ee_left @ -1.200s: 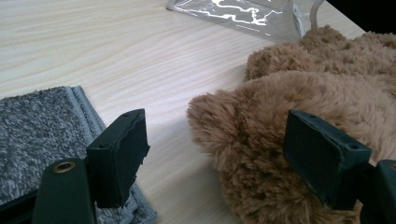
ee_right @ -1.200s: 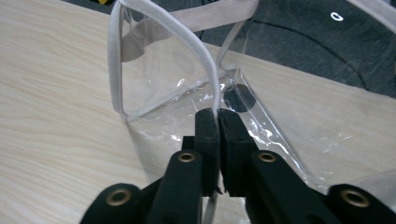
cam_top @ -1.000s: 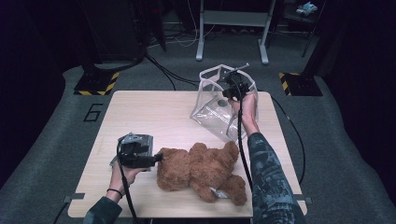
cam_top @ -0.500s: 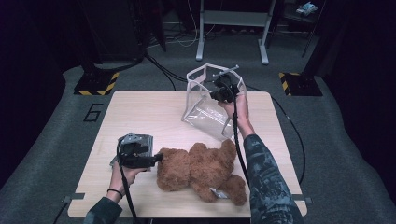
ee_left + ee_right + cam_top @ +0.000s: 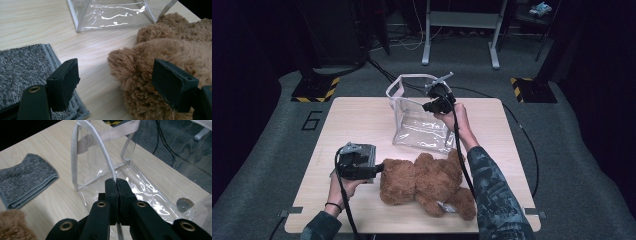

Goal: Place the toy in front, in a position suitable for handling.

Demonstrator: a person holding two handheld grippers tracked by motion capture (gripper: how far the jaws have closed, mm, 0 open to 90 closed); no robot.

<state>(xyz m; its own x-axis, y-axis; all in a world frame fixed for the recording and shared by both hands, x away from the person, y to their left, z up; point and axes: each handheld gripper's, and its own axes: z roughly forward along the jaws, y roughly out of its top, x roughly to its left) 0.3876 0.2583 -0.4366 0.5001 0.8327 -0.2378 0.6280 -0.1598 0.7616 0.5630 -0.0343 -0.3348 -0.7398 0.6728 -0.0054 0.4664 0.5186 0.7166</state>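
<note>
A clear plastic bag with grey-white edging stands open at the middle back of the wooden table. My right gripper is shut on the bag's upper rim, pads pressed together on the white edging. A brown teddy bear lies on its side near the front edge. My left gripper is at the bear's left end, open. In the left gripper view, brown fur reaches in between the wide-apart pads without being pinched.
A folded grey towel lies on the table under the left gripper, left of the bear, also the towel in the right gripper view. Cables trail off the table's right side. A metal stand is on the floor behind.
My right gripper has moved left across the back of the table, carrying the bag with it toward the middle. The left gripper and the bear have stayed put.
</note>
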